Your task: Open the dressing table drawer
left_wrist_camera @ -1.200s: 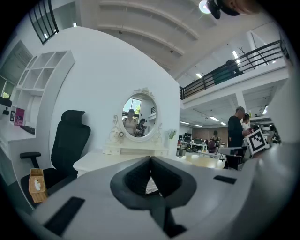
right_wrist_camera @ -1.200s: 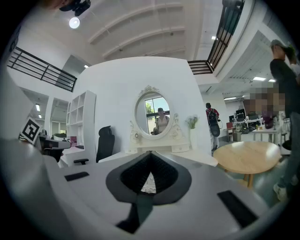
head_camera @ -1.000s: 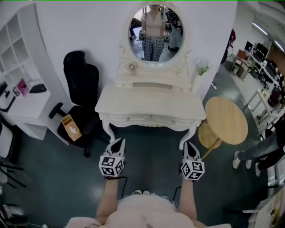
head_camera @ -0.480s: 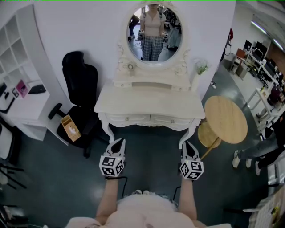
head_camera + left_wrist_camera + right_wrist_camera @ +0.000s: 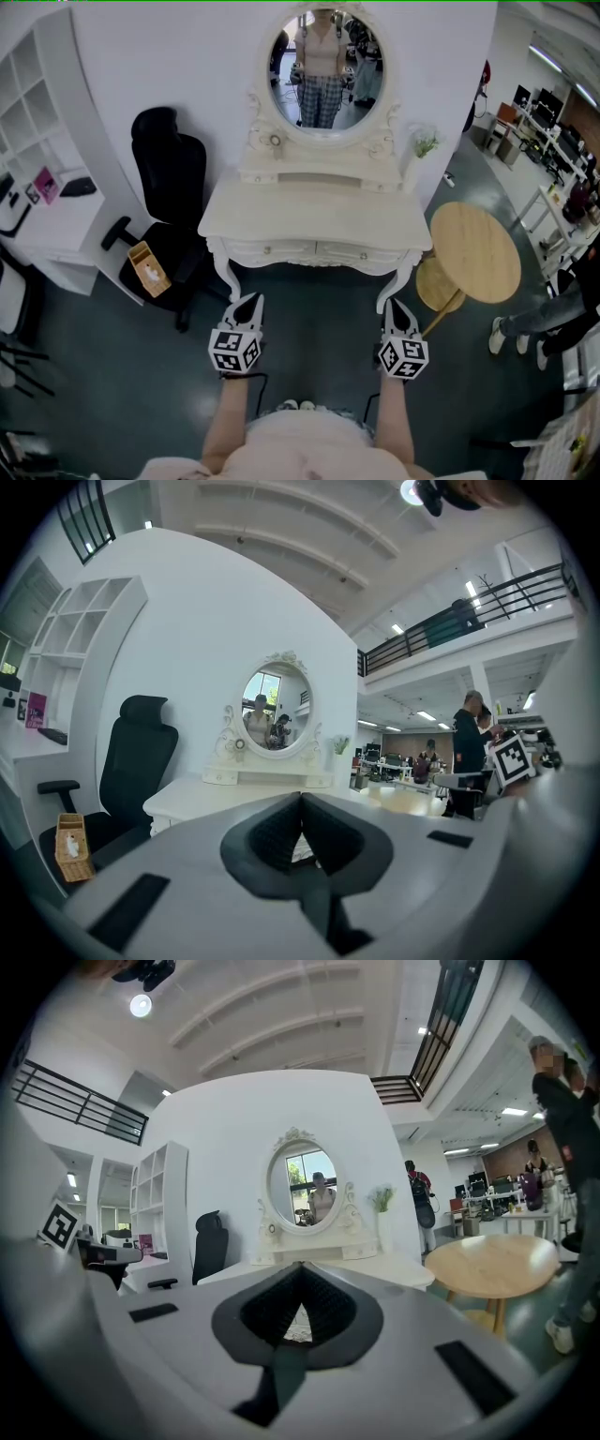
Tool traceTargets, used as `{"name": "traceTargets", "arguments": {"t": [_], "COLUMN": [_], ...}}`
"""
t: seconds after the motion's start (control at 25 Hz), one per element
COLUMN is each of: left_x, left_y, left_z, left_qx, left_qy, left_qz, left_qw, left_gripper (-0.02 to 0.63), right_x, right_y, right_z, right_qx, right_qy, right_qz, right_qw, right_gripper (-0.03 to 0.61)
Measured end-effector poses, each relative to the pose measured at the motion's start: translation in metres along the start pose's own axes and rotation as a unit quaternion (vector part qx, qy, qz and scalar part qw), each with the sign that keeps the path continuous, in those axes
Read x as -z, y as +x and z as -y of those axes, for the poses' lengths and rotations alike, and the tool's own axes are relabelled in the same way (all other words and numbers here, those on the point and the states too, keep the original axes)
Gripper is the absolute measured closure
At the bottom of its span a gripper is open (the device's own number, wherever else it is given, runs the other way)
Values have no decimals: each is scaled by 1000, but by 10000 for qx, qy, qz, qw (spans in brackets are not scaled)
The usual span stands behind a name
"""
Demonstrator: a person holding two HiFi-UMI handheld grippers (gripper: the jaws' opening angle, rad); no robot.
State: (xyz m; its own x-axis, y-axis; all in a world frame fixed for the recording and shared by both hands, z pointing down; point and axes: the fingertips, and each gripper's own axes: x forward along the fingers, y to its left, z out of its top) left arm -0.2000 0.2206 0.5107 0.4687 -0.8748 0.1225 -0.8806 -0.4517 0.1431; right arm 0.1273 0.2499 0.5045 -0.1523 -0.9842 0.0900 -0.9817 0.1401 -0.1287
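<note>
Neither gripper has moved: left gripper (image 5: 247, 302) and right gripper (image 5: 397, 307) sit closed, holding nothing; ahead, the drawer (image 5: 292, 251) seemingly has a small knob (image 5: 269, 249), so open jaws, pinch squarely

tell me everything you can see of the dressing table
The dressing table is cream-white and carved, seemingly painted wood, standing against the white wall on curved legs. Two shallow drawers sit side by side under its top, both shut. A raised shelf at the back carries an oval mirror in an ornate frame. The left gripper and right gripper hover short of it, not touching.
</note>
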Motion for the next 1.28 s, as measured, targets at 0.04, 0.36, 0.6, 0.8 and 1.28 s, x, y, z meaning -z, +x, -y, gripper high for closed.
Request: {"name": "traceTargets", "arguments": {"t": [0.04,0.36,0.6,0.8,1.28], "left_x": [1,6,8,9,19], "left_y": [0,0,-2,-4,-16], "left_z": [0,3,0,-5,-23], "left_qx": [7,89,134,162,269], "left_qy": [-3,-26,-37,-26,33], "left_qz": [-7,-88,-145,-156,-230], "left_qw": [10000,9999,9998,9997,9994], "left_gripper": [588,588,588,588,588], "right_x": [0,-5,-6,-7,4], "right_y": [-1,-2,-4,-4,-7], "right_z": [-1,-8,-13,-22,-44], "right_qx": [-6,-143,-137,-152,-159], "right_qy": [-9,-21,142,139,92], "right_qz": [3,121,174,287,300], "right_qw": [10000,9998,9997,9994,9994], "right_gripper": [563,454,249,130,54]}}
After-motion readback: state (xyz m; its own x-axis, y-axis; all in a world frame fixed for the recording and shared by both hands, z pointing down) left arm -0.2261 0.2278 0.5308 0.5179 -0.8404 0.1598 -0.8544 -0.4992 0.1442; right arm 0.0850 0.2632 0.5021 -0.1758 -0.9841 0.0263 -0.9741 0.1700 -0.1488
